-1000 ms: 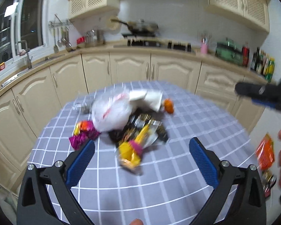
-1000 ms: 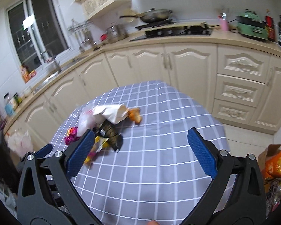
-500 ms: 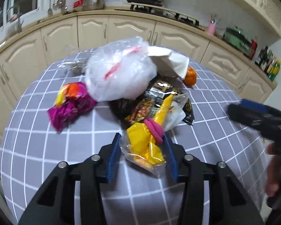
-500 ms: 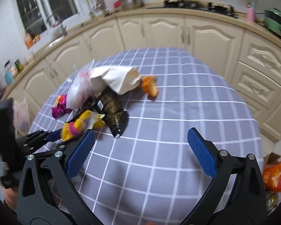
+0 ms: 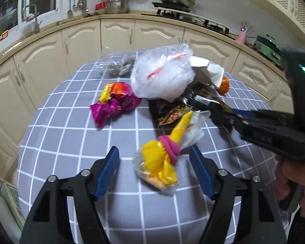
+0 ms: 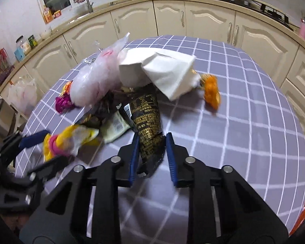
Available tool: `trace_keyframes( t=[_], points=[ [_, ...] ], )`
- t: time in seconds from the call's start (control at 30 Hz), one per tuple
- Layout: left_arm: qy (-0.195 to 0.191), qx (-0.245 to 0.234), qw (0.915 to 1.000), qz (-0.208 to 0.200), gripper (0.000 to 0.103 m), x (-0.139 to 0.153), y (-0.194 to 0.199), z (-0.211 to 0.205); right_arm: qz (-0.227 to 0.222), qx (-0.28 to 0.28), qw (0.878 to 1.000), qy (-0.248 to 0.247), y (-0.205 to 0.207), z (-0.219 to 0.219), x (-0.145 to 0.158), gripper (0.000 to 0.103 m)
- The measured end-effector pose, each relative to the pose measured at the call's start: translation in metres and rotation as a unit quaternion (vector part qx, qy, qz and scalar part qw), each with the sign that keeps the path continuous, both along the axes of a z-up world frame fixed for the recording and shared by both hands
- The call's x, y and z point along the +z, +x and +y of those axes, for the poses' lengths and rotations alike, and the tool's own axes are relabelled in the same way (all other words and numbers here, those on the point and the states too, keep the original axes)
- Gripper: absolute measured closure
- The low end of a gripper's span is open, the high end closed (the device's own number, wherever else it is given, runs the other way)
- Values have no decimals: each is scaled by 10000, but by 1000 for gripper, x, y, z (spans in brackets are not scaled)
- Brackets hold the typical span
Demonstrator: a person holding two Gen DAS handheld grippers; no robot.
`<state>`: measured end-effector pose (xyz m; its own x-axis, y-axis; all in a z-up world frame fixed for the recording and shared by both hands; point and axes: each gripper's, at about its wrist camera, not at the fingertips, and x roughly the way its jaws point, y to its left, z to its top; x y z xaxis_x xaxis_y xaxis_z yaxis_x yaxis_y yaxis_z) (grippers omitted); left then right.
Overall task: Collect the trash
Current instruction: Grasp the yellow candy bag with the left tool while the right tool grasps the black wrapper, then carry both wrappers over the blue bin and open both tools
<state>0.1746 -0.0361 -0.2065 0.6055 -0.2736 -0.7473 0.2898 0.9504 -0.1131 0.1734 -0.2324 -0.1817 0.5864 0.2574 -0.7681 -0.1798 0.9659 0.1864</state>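
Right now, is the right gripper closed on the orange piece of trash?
No, the right gripper has its fingers shut on the black and gold wrapper; the orange piece lies apart.

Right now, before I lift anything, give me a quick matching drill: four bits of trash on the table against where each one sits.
Things:
1. black-and-gold wrapper
2. yellow bag with pink band
3. orange wrapper
4. magenta wrapper

Places:
A. lying alone on the cloth, right of the white paper bag
B. between the right gripper pads
C. left of the clear plastic bag
D. between the opening left gripper jaws

Pairs: 1-B, 2-D, 3-A, 4-C
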Motion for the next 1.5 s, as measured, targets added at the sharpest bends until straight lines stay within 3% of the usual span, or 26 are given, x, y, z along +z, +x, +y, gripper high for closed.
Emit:
trace_keyframes(
  t=[0.03,0.1,0.37,0.57,0.77,0.93,1.07,1.27,1.5],
  points=[
    [-2,-58,10000,28,34,-1,1,-3,0,-39,10000,76,-4,-5,1,80],
    [-6,-172,9998,67,61,-1,4,-8,-23,-151,9995,261,-18,-18,1,81],
    [-291,-233,9992,-111,62,9,-21,-14,-380,-445,9957,718,-66,-63,26,81],
    [-622,-389,9965,-392,62,34,-45,-41,-872,-805,9888,904,-102,-100,57,81],
    [-887,-924,9895,-666,62,66,-57,-110,-1274,-1429,9779,840,-140,-156,81,81],
    [-1092,-1535,9802,-607,62,79,-68,-186,-1417,-2230,9622,667,-182,-224,88,81],
    [-1107,-2062,9713,-429,62,75,-80,-254,-1260,-3013,9437,523,-221,-291,74,81],
    [-826,-2781,9570,9,62,37,-103,-362,-514,-4032,9124,481,-270,-376,11,81],
    [-326,-3208,9418,950,62,-54,-118,-460,224,-4368,8948,896,-282,-426,-65,81]
  ],
)
